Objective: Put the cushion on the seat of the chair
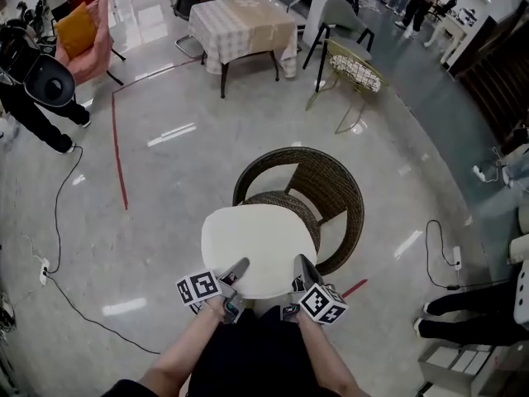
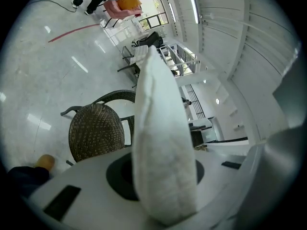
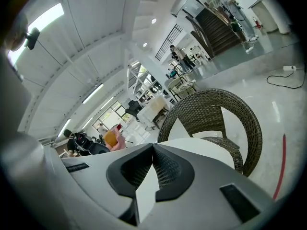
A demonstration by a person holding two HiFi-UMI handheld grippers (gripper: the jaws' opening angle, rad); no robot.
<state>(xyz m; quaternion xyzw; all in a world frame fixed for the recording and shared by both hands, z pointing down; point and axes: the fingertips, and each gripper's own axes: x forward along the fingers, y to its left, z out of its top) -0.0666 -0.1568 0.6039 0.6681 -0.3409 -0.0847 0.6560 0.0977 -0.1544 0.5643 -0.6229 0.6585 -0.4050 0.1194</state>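
Note:
A round white cushion (image 1: 259,245) hangs flat over the front of the dark wicker chair (image 1: 329,187) and hides most of its seat (image 1: 285,201). My left gripper (image 1: 235,273) is shut on the cushion's near left rim, and my right gripper (image 1: 302,270) is shut on its near right rim. The left gripper view has the cushion (image 2: 162,128) edge-on between the jaws of the left gripper (image 2: 160,188), with the chair (image 2: 96,131) behind it to the left. In the right gripper view the right gripper (image 3: 153,153) pinches a thin edge of the cushion (image 3: 204,147) before the chair's curved back (image 3: 216,107).
A table with a checked cloth (image 1: 242,23), a grey chair (image 1: 340,15) and a wire chair (image 1: 355,71) stand farther back. A red tape line (image 1: 118,151) and a cable (image 1: 58,222) lie on the glossy floor at left. A person's legs (image 1: 463,313) are at right.

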